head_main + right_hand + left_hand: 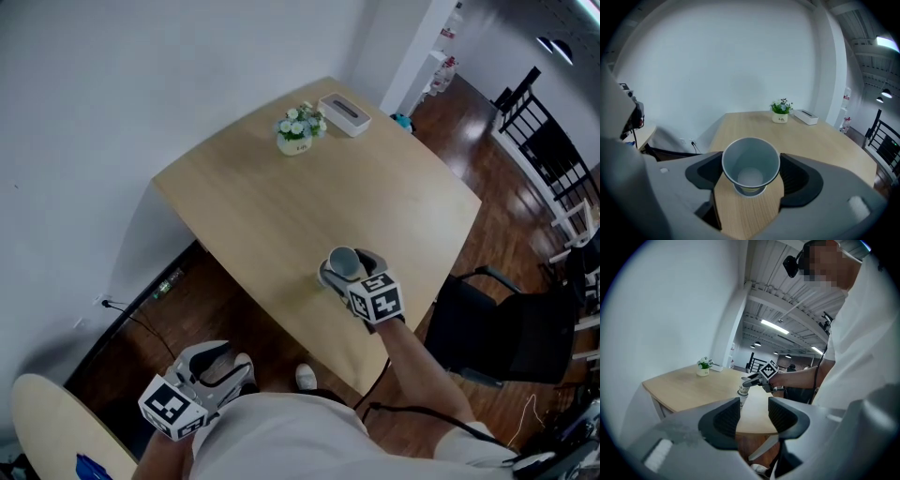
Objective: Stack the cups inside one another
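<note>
— Where is the cup, and how is it held?

— The cup (751, 161) is clamped upright between the jaws of the right tool (751, 180), over the near part of the counter (281, 206). Just beneath it a second rim is seen. It is taken to be a lower cup (749, 193), in which the held one is partly nested.

— And the left tool?

— The left tool (753, 417) is held low, off the counter's near edge. Its jaws are parted and nothing is gripped between them.

— How is the nesting best done?

— The cup should be kept plumb and centred over the lower rim, then pressed straight down; a tilt would likely jam the walls or tip the stack. Only light pressure is called for, since such cups are probably easily crushed. The jaws should be opened only once the cup is seated, and withdrawn level so that nothing is dragged. As the stack stands near the edge, the lower cup could be steadied with the left tool if sliding is noticed.
</note>
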A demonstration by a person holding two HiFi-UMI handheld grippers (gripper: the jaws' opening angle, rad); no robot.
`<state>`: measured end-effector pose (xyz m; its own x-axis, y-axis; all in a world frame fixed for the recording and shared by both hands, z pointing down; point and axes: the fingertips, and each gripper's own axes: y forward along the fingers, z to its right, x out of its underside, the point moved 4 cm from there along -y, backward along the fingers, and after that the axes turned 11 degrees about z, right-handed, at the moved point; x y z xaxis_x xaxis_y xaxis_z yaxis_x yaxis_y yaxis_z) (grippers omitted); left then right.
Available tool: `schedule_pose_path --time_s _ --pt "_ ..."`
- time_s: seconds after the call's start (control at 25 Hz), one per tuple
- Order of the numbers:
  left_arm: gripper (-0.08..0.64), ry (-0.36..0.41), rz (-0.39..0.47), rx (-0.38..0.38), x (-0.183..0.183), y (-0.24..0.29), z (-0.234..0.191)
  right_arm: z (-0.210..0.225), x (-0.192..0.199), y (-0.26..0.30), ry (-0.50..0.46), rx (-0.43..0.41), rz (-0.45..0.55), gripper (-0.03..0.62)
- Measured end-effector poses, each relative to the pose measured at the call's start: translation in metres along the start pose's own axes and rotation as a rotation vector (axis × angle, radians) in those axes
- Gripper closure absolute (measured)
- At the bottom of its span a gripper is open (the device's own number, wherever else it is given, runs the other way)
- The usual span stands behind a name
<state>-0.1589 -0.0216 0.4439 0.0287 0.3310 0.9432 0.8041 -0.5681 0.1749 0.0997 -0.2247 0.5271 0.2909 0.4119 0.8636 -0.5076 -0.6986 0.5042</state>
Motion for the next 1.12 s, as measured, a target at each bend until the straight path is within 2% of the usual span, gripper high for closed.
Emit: schedule_pose_path --time_s 0.28,0.4,0.64,0.76,0.92,1.12 --pt "0.360 -0.013 -0.017 0.049 0.003 -0.014 -0.017 -0.010 0.010 -0.002 0.039 0.028 -0.048 0.189" --pt "0.360 -0.018 -0.011 0.098 0.005 -0.014 -0.019 -0.022 0.007 -0.021 0.037 0.040 -0.051 0.189" --pt "0.360 -0.056 -0.017 0.210 0.027 -0.004 -0.019 -0.068 0.008 -0.080 0.075 0.044 -0.049 0.189" --pt "0.360 -0.044 -0.037 0.247 0.038 0.003 -0.016 -0.101 0.012 -0.109 0.087 0.014 -0.045 0.189" --pt "0.360 0.009 -0.014 0.223 0.031 0.007 0.011 -0.138 0.028 -0.150 0.079 -0.070 -0.028 0.189" --pt "0.368 0.050 0.004 0.151 0.044 0.008 0.085 -0.155 0.064 -0.223 0.022 -0.149 0.013 0.189"
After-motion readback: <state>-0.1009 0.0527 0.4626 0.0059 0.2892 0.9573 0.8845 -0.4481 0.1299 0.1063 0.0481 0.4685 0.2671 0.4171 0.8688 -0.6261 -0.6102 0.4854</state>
